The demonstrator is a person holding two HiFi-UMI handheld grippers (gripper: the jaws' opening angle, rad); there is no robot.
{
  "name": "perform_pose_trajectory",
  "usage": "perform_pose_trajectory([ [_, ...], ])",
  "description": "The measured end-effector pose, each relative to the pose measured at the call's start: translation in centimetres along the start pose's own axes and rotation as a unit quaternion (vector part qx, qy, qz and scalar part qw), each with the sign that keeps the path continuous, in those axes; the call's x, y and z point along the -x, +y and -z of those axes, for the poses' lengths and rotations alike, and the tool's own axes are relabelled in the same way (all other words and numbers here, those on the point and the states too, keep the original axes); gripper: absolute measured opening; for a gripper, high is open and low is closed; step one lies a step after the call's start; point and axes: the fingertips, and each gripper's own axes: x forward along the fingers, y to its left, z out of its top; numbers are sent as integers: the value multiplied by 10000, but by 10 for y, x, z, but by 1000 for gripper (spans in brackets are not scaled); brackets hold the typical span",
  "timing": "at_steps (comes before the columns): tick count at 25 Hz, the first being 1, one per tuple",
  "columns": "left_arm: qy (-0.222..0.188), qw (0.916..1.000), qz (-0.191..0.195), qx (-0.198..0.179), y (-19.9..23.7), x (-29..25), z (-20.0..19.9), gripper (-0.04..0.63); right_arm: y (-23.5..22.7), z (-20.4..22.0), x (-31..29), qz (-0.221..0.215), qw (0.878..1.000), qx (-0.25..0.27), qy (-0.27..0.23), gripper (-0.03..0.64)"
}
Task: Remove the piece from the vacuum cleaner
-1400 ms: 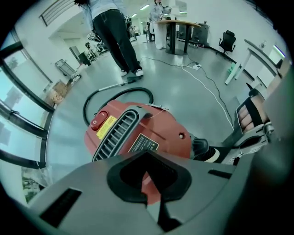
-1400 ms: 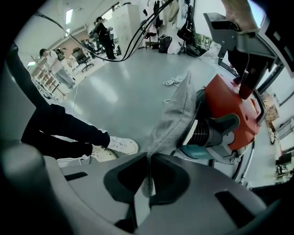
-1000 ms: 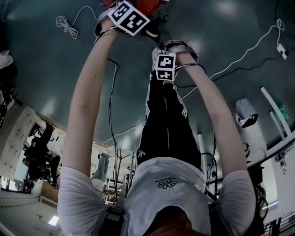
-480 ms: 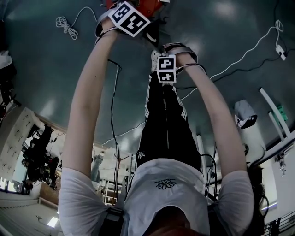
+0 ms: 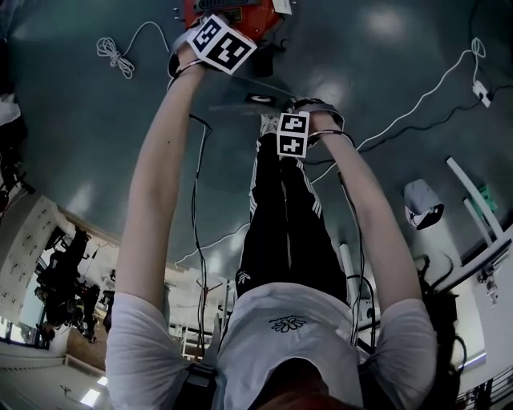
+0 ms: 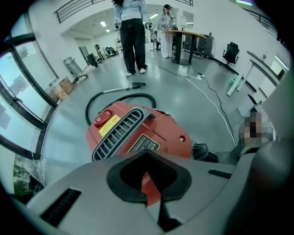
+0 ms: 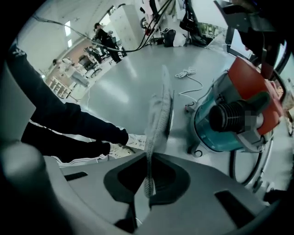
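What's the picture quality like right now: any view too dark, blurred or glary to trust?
Head view: dark and strongly warped, with glare patches on the floor. Left gripper view: bright and sharp on the vacuum cleaner. Right gripper view: the thin piece in the right hand-held gripper is blurred, edge-on.

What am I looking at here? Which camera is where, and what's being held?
There is no robot here: a person holds a two-jaw gripper in each hand. The head view comes from a camera on the person's head, looking down past both arms. The cubes with square markers are part of the grippers. The other two views come from a camera on each gripper, looking along its jaws.

On the grey floor stands a red vacuum cleaner with its black hose, and there are loose cables.

The left gripper is right at the vacuum cleaner, and its jaws appear closed on a red edge of it. The right gripper is shut on a thin flat piece, apart from the machine.
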Motion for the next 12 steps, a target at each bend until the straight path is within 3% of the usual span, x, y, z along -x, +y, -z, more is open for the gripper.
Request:
perform_pose_trajectory([
  [2,-266,9985,-149,453,1,5,3,0,-8,0,14,135,9998,-173,-27,25],
  [3,-435,9948,-204,899,-3,10,10,0,-9,-1,23,191,9995,-249,-63,25],
  [5,-780,9763,-228,2008,-19,31,29,0,-7,0,47,320,9984,-431,-182,25],
  [7,-1070,9551,-289,2747,-38,60,48,0,-11,2,75,532,9959,-655,-328,25],
  [9,-1232,9473,-435,2924,-57,89,62,0,-16,4,106,855,9921,-799,-456,25],
  [12,-1593,9443,-631,2808,-79,147,56,0,-21,8,166,1530,9816,-941,-644,25],
])
